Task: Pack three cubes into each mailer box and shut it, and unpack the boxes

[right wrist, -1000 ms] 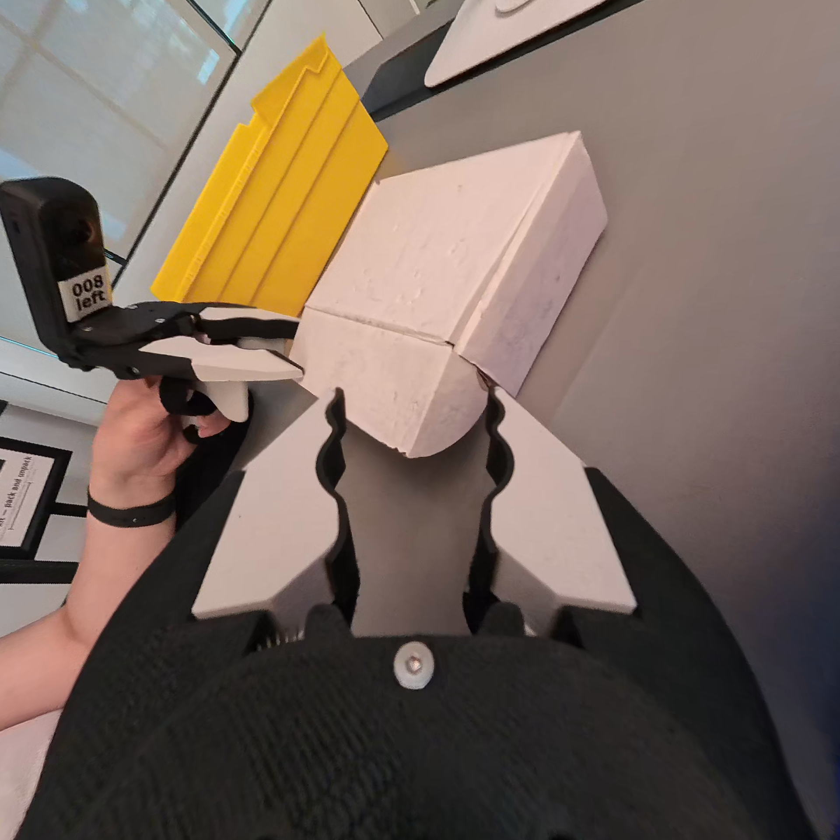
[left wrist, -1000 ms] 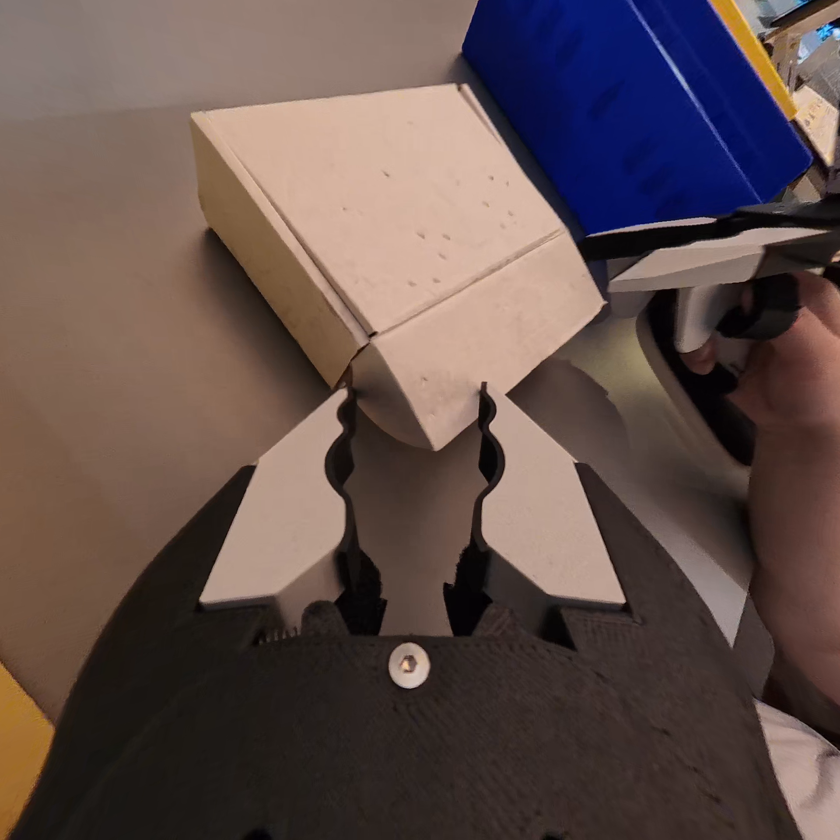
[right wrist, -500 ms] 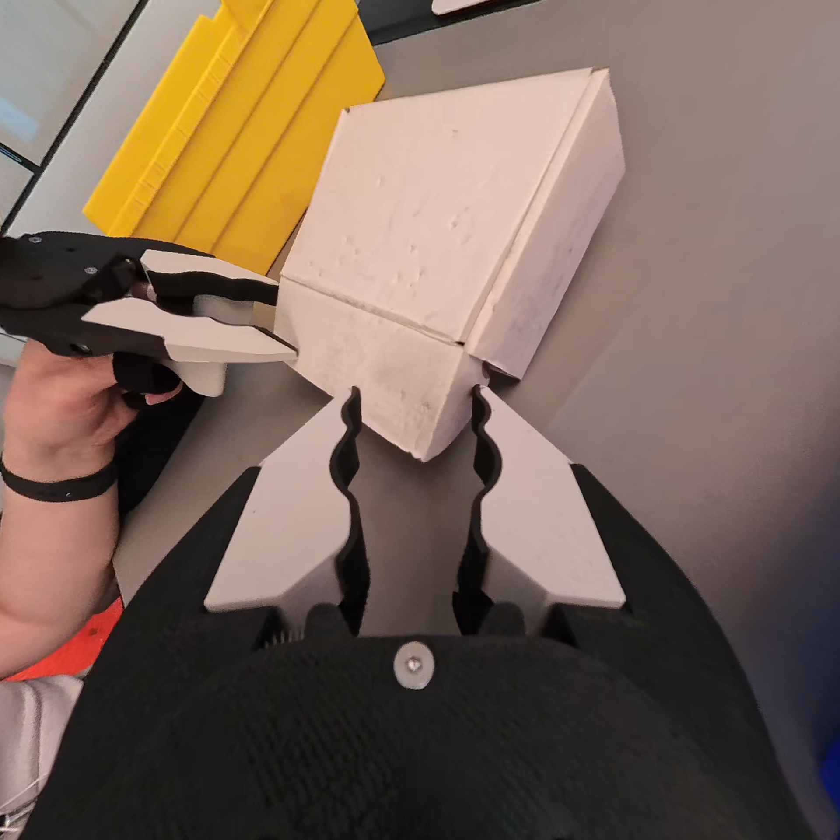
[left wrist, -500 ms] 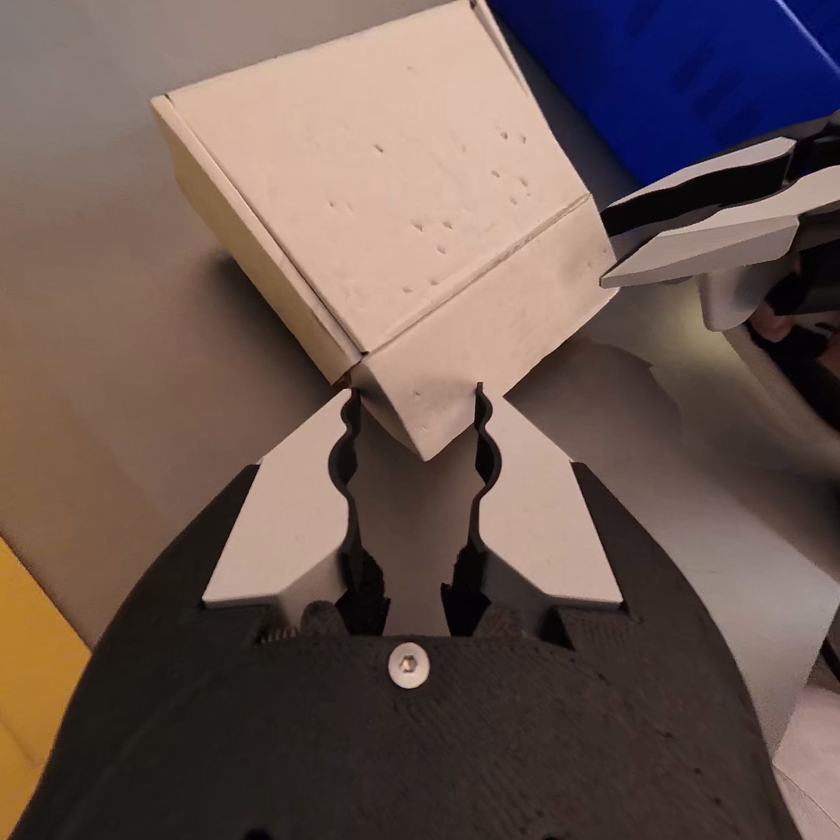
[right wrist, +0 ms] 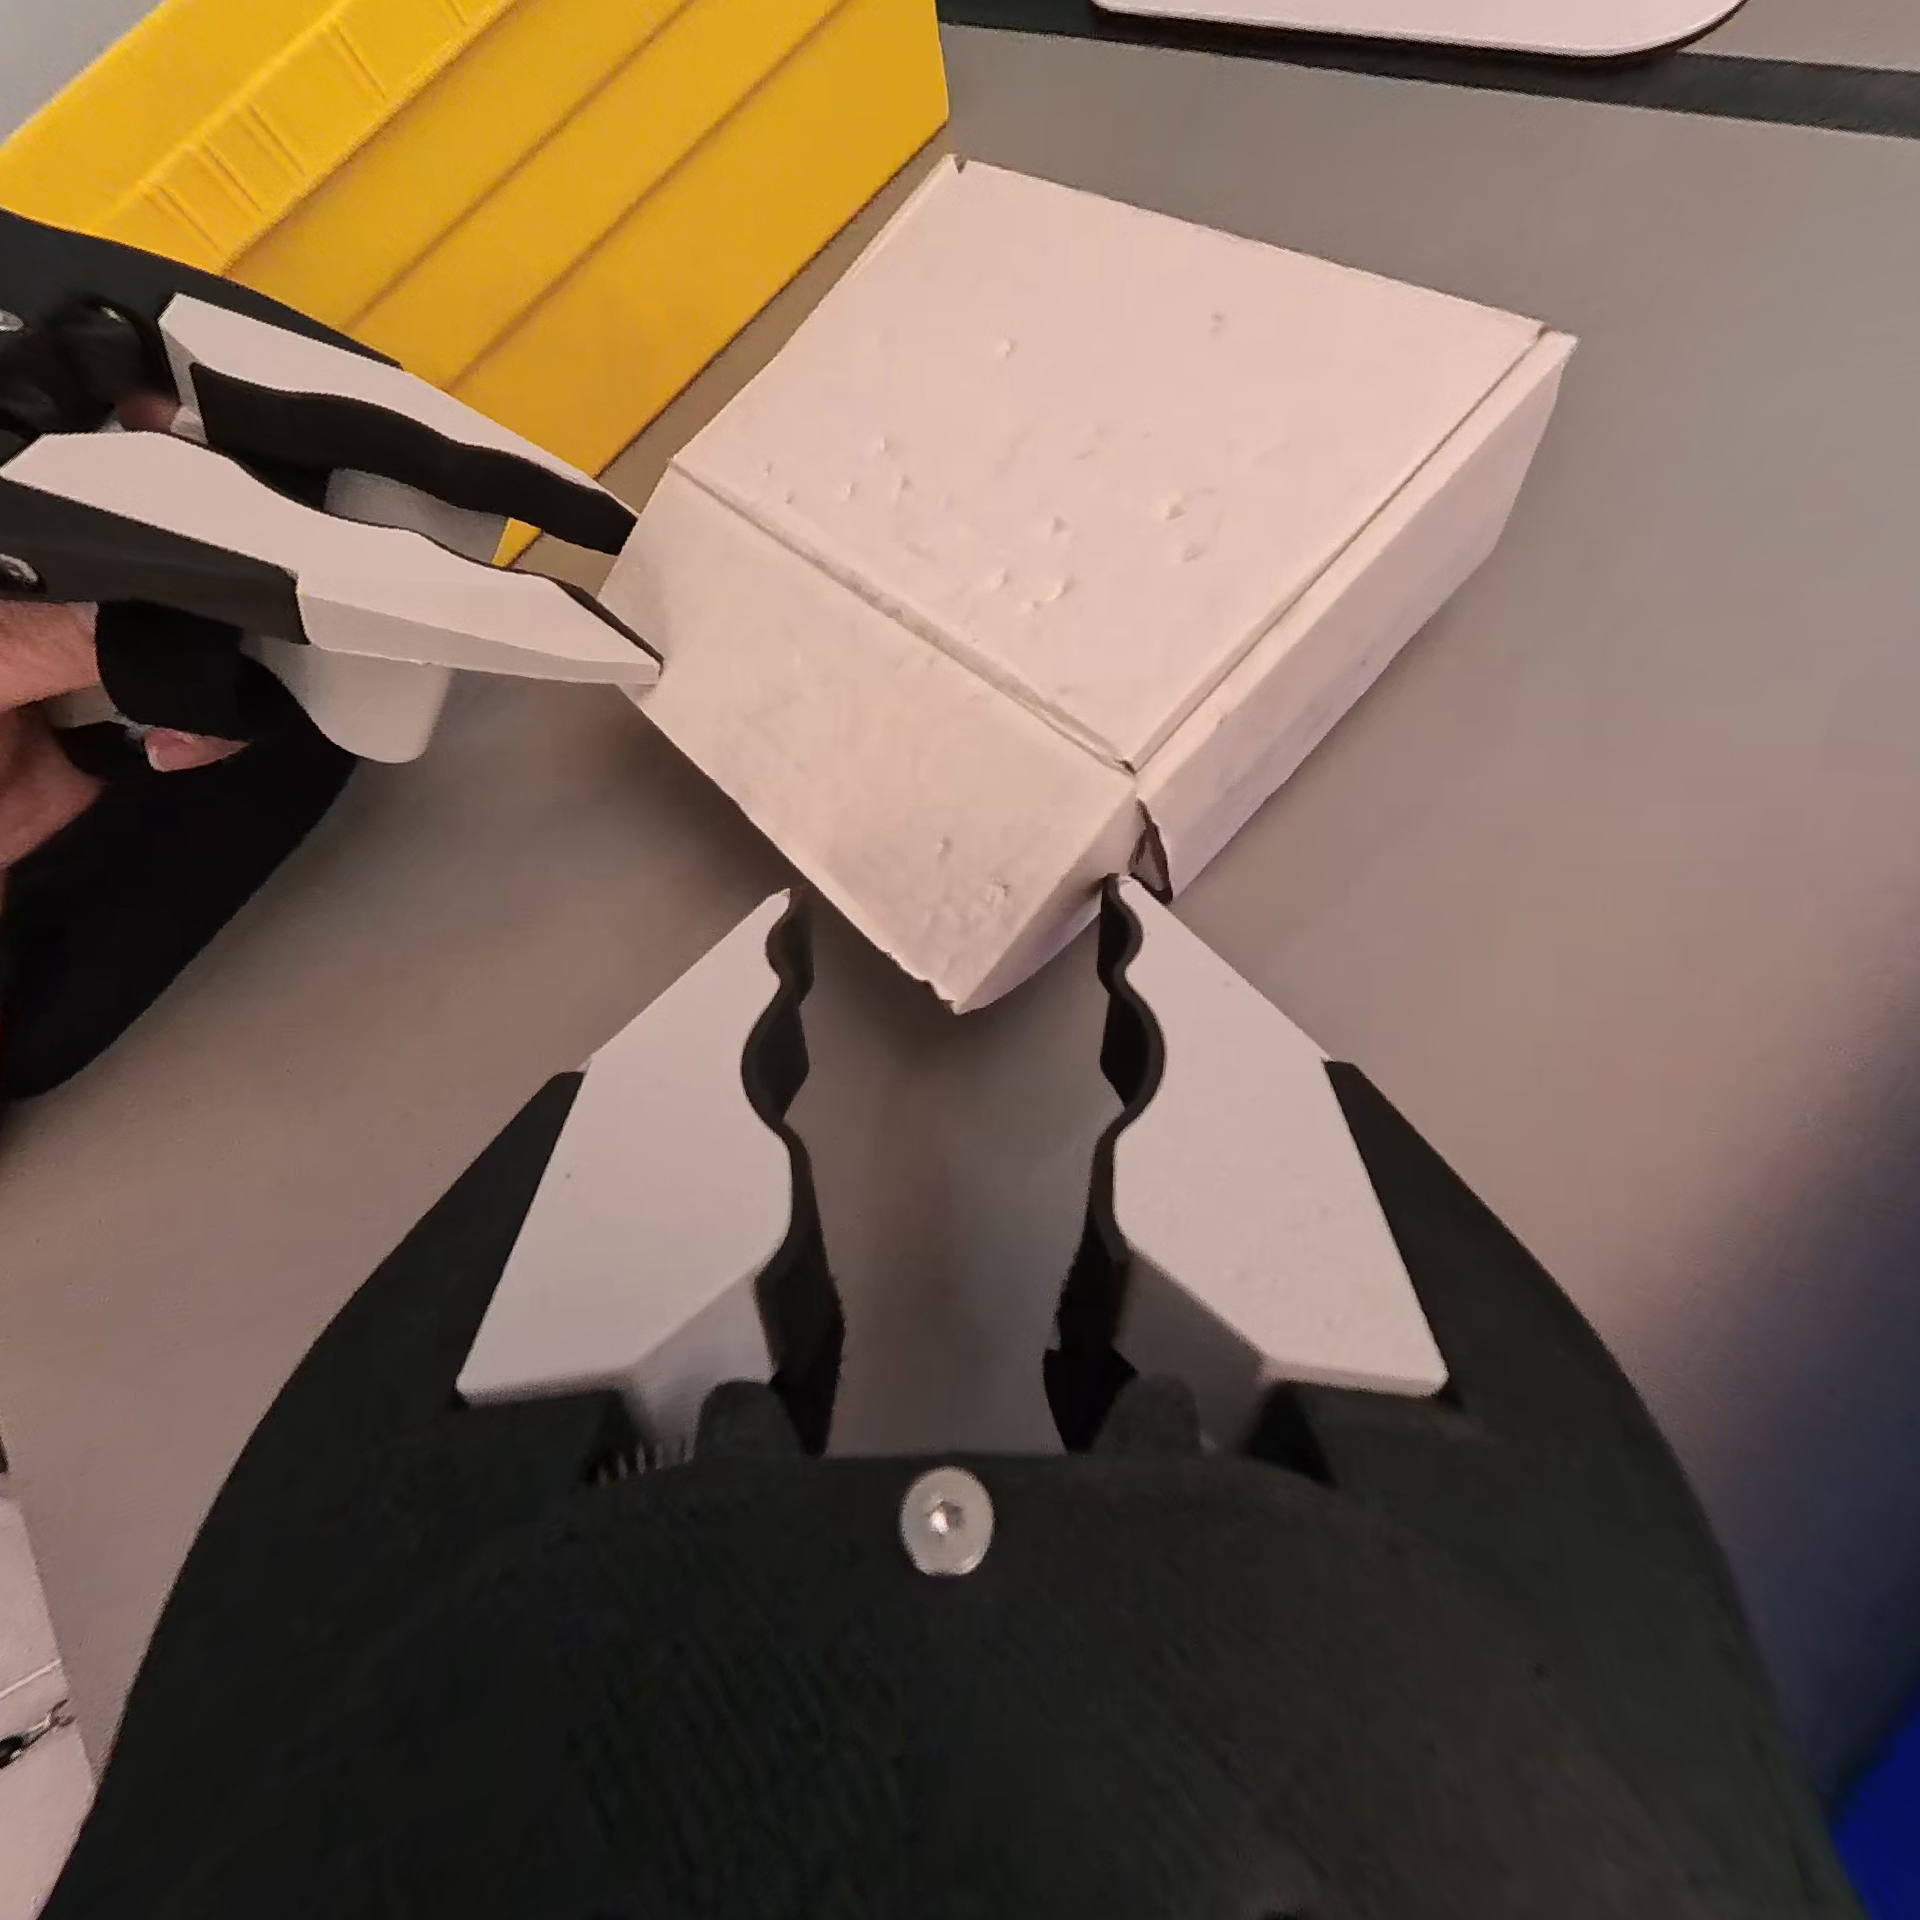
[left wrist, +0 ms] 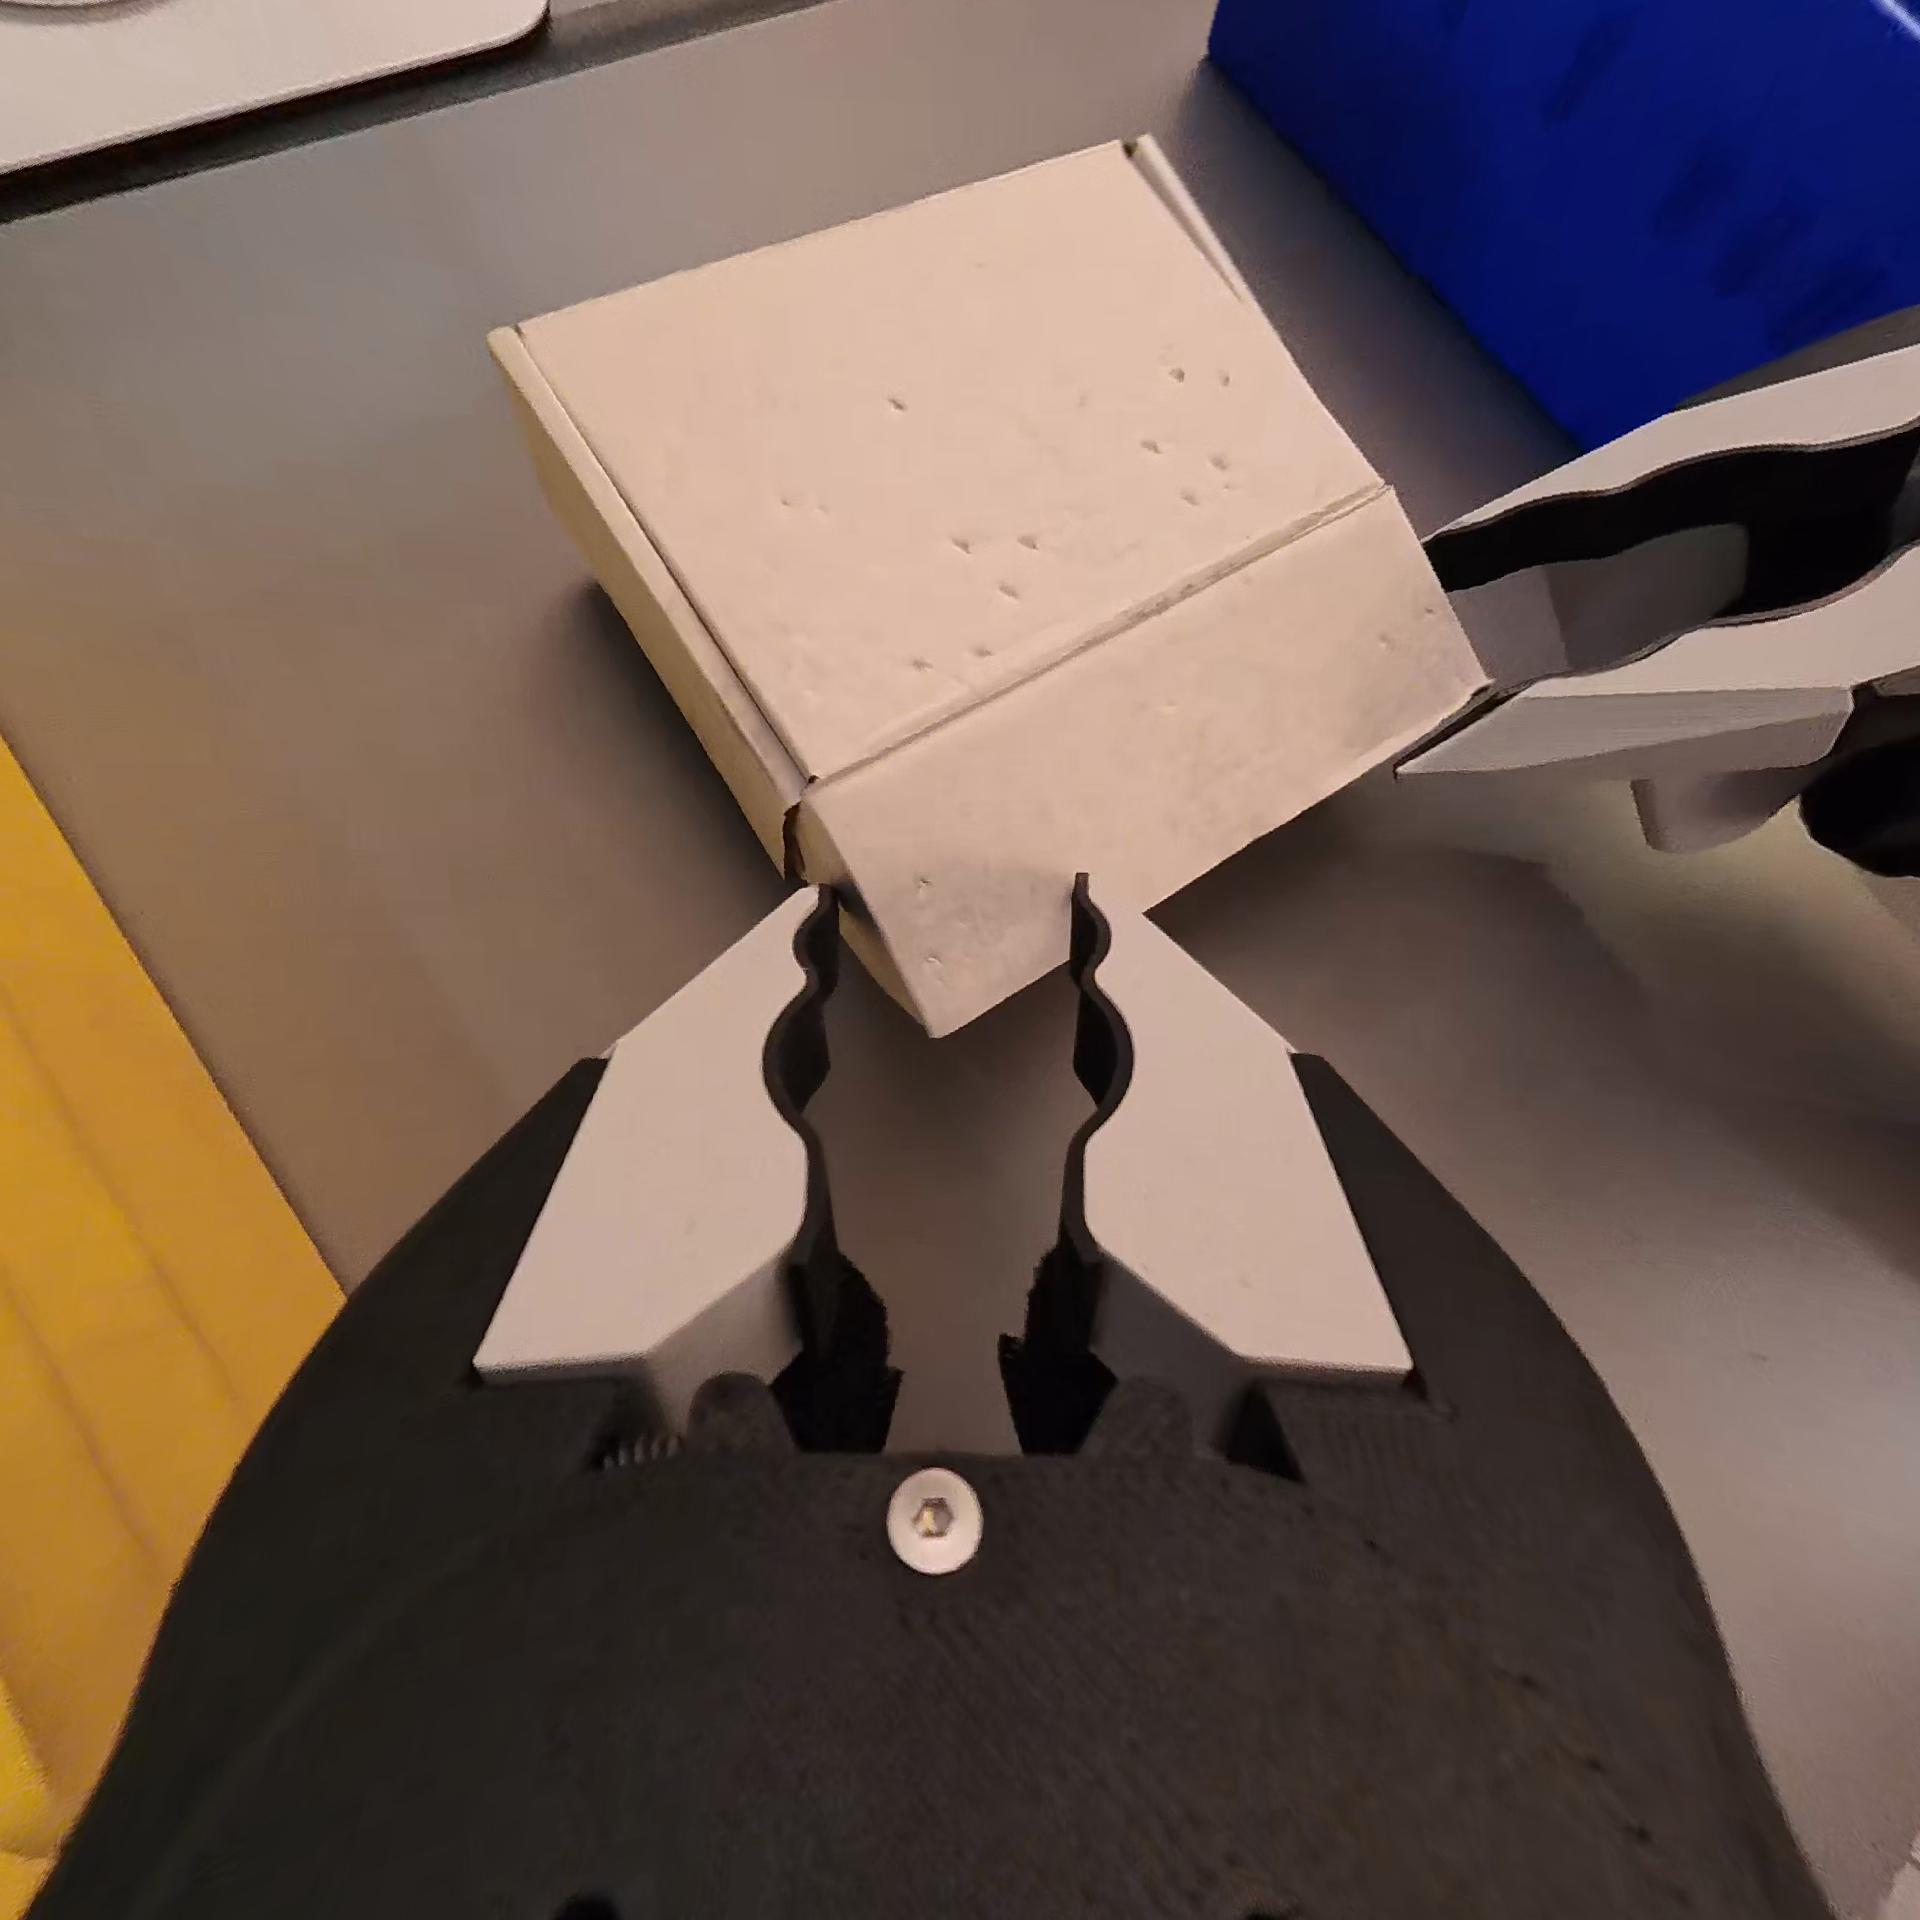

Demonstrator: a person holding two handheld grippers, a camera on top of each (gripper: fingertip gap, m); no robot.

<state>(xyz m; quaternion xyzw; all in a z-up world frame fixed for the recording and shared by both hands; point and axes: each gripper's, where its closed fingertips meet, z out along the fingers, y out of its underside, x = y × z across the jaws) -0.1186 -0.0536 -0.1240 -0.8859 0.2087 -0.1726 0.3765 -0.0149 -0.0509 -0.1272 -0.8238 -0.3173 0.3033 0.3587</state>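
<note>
At nine o'clock the left gripper (left wrist: 951,899), at three the right gripper (right wrist: 951,904), each spread apart astride a front corner of the shut mailer box (left wrist: 935,499) (flat on the table (left wrist: 312,571)). Uneven squeezing could skew it, or crumple the flap.

Mailer box (left wrist: 935,499): white matt cardboard, lid pitted with small dents, raw brown edge showed at corner gap. Left gripper (left wrist: 951,904): fingers (left wrist: 665,1195) smooth matt pale-grey plastic, inner pads black, wavy, rubber-like; body black plastic with fine layered print texture; one bright metal hex screw (left wrist: 934,1536). Right gripper (right wrist: 951,904): same finishes. Table (left wrist: 260,582): smooth matt grey. Yellow bin (right wrist: 499,187): ribbed plastic, slight sheen. Blue bin (left wrist: 1610,156): smooth plastic, slight sheen. White mat (left wrist: 239,62): matt, smooth.
</note>
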